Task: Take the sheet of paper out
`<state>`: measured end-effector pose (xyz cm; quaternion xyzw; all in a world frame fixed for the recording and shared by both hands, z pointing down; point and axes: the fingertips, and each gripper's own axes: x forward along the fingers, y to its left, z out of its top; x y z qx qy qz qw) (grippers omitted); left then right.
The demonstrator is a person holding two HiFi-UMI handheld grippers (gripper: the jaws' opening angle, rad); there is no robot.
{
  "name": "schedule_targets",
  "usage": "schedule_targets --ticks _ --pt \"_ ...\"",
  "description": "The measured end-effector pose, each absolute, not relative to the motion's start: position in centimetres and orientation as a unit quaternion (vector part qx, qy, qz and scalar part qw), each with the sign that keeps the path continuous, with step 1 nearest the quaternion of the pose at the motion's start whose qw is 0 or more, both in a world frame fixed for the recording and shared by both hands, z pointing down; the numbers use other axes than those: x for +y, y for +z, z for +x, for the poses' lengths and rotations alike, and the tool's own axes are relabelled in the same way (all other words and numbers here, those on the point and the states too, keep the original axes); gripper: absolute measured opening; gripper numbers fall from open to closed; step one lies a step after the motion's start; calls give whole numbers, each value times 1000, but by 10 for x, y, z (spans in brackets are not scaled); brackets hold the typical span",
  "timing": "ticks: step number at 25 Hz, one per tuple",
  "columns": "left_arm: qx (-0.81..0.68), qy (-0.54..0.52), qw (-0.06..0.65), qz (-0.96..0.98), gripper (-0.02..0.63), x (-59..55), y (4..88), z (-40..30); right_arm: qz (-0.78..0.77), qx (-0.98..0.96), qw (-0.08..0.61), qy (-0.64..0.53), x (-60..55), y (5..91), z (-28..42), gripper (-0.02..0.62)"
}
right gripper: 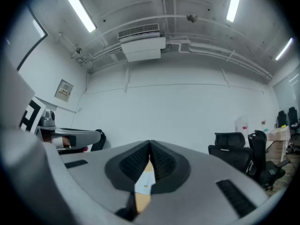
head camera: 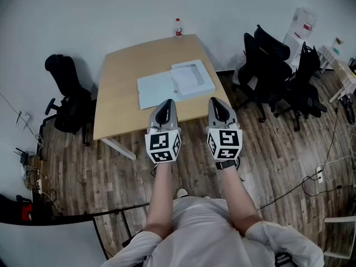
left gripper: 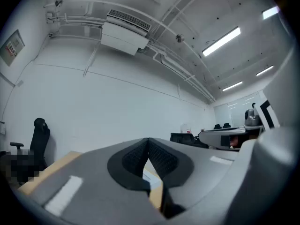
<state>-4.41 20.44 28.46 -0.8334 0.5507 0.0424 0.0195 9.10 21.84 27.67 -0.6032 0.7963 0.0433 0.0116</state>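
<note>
On the wooden table (head camera: 119, 93) lies an open pale blue folder (head camera: 174, 84), its flap spread to the left and a white sheet (head camera: 186, 74) showing in its right half. My left gripper (head camera: 163, 111) and my right gripper (head camera: 219, 107) hang side by side over the table's near edge, just short of the folder. Both point level toward the far wall. In the left gripper view the left gripper (left gripper: 149, 145) has its jaws together with nothing between them. The right gripper (right gripper: 150, 149) looks the same in the right gripper view.
A small bottle (head camera: 178, 28) stands at the table's far edge. One black office chair (head camera: 68, 96) sits left of the table, and several more (head camera: 278, 71) crowd the right. Cables run over the wooden floor (head camera: 311, 177) at the right.
</note>
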Motion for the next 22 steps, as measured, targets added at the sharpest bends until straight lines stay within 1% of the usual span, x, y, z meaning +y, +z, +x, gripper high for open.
schedule_targets --ticks 6,11,17,22 --pt "560 12 35 -827 9 217 285 -17 -606 794 -1 45 233 276 123 12" --pt "558 8 36 -829 9 234 289 -1 -610 792 -1 33 246 288 143 12" --pt "577 -11 25 -816 9 240 304 -1 -595 804 7 5 246 309 148 14" --pt "562 -32 53 -825 9 224 309 4 -582 813 4 7 228 315 138 14"
